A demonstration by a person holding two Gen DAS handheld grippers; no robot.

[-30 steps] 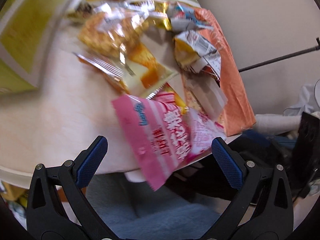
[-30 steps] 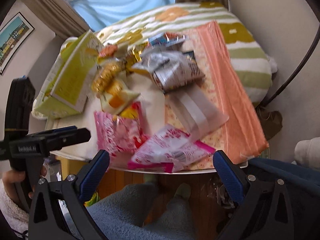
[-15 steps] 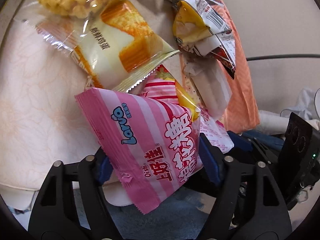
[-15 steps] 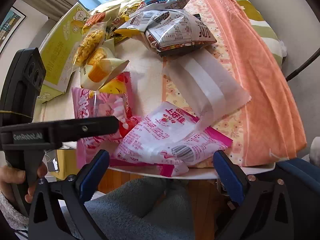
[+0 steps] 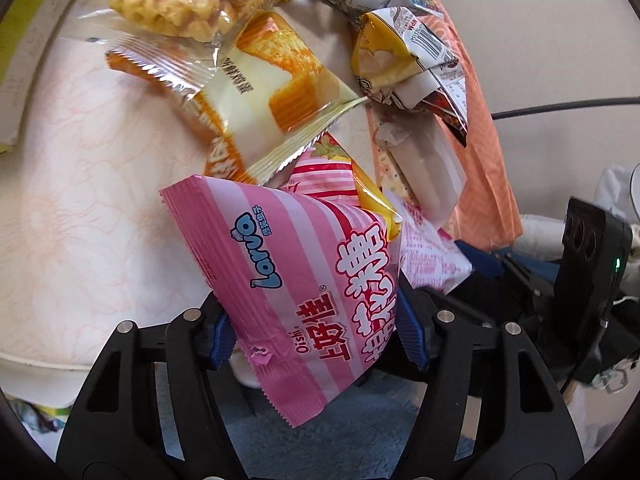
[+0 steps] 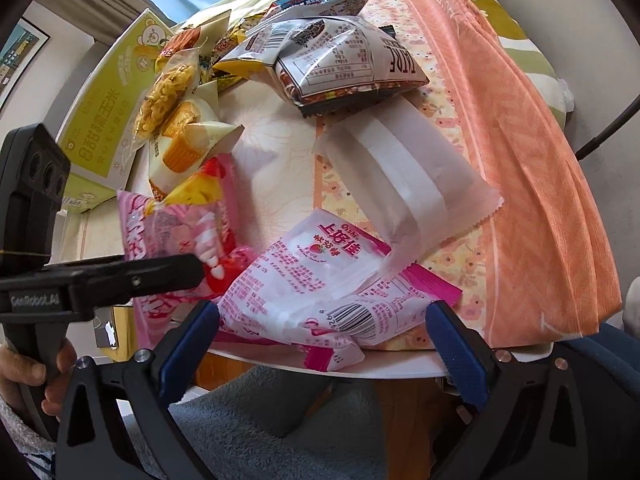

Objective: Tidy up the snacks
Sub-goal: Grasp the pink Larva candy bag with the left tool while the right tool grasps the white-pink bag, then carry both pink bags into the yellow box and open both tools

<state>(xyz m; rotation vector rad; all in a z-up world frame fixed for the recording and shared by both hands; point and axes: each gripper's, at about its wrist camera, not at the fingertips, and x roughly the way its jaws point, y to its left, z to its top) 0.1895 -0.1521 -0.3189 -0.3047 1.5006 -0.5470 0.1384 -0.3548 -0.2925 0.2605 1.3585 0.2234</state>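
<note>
My left gripper (image 5: 316, 330) is shut on a pink striped snack bag (image 5: 304, 272) at the table's near edge; the bag also shows in the right wrist view (image 6: 168, 236) beside the left gripper's black finger (image 6: 160, 276). My right gripper (image 6: 328, 340) is open around a second pink and white snack bag (image 6: 320, 292) that lies flat at the table edge; its blue pads stand apart on either side. A cake packet (image 5: 272, 108), a noodle snack packet (image 5: 192, 4) and a silver chip bag (image 6: 340, 60) lie farther back.
A white paper packet (image 6: 404, 184) lies on an orange cloth (image 6: 532, 160) at the right. A yellow-green carton (image 6: 108, 92) stands at the left. The round table's front edge (image 6: 380, 368) is just below the right gripper, with grey fabric beneath.
My left gripper moved in and shut on the pink striped bag. My right gripper moved forward so its open pads now flank the second pink bag.
</note>
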